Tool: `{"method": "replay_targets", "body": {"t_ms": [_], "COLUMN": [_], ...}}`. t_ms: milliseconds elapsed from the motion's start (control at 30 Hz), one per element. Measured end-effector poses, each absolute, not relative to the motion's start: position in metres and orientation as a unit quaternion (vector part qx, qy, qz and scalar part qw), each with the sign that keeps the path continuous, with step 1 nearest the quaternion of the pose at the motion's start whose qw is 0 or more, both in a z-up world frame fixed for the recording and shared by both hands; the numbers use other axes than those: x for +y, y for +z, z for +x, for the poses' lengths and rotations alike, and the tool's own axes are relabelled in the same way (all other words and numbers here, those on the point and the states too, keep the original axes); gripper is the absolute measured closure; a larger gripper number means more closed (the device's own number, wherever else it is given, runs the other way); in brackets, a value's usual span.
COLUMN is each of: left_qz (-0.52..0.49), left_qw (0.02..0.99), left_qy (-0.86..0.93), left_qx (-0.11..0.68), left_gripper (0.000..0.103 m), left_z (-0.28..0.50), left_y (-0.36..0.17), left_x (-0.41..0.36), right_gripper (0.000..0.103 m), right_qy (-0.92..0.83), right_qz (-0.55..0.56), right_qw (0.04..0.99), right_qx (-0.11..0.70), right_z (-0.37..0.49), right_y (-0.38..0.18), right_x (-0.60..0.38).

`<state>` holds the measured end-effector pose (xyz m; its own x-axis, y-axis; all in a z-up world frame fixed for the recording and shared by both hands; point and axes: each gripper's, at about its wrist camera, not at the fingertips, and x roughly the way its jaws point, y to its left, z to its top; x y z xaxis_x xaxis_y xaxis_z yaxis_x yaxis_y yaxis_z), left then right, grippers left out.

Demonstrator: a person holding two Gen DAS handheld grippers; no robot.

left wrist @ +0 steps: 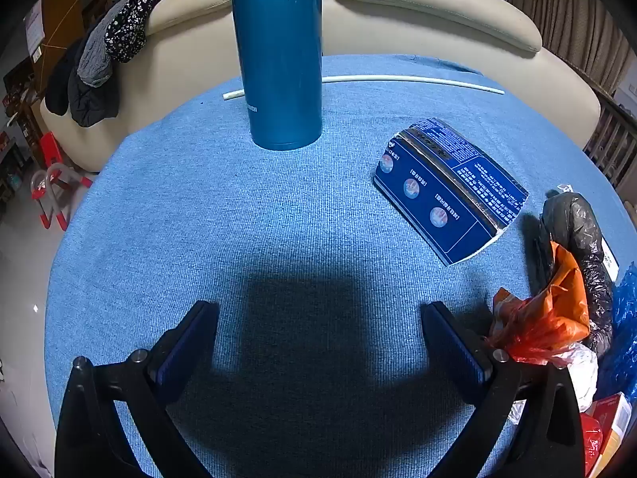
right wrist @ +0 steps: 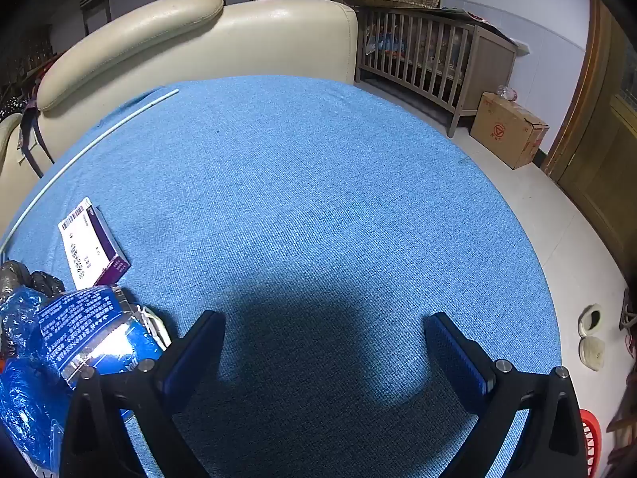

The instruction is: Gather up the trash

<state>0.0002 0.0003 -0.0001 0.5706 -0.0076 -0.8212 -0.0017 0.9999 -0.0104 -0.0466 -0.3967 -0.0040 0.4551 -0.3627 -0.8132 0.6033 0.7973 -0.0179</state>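
Note:
In the left wrist view a flattened dark blue printed wrapper (left wrist: 446,187) lies on the blue cloth to the right of a tall blue bottle (left wrist: 278,51). At the right edge sit an orange plastic bag (left wrist: 545,314), a black bag (left wrist: 577,235) and crumpled blue plastic (left wrist: 625,338). My left gripper (left wrist: 318,318) is open over bare cloth. In the right wrist view a white and purple box (right wrist: 93,245) lies at the left, with a blue foil wrapper (right wrist: 91,330) and blue plastic (right wrist: 24,398) below it. My right gripper (right wrist: 324,330) is open over bare cloth.
A thin white rod (left wrist: 410,79) lies along the far side of the blue-covered table (right wrist: 318,179). A cream sofa (right wrist: 199,40) stands behind it. A wooden crib (right wrist: 438,55), a cardboard box (right wrist: 509,131) and slippers (right wrist: 591,338) are on the floor at right.

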Motion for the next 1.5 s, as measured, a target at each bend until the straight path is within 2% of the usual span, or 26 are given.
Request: {"method": "replay_targets", "body": {"t_ms": [933, 1267, 1500], "left_qz": [0.005, 0.0, 0.015], "left_qw": [0.885, 0.924, 0.921], "left_qy": [-0.025, -0.089, -0.154], "left_qx": [0.465, 0.373, 0.356], "left_gripper": [0.0, 0.0, 0.0], "left_z": [-0.001, -0.09, -0.142], "left_y": [0.001, 0.066, 0.079], "left_x": [0.002, 0.014, -0.021], "right_gripper": [0.0, 0.0, 0.0], "right_qy": [-0.275, -0.253, -0.202], "right_qz": [0.141, 0.172, 0.178], "right_qw": [0.839, 0.886, 0.911], "right_qx": [0.449, 0.347, 0.312], "right_z": [-0.062, -0.154, -0.209], "right_y": [0.004, 0.075, 0.083], "right_x": [-0.402, -0.376, -0.314]}}
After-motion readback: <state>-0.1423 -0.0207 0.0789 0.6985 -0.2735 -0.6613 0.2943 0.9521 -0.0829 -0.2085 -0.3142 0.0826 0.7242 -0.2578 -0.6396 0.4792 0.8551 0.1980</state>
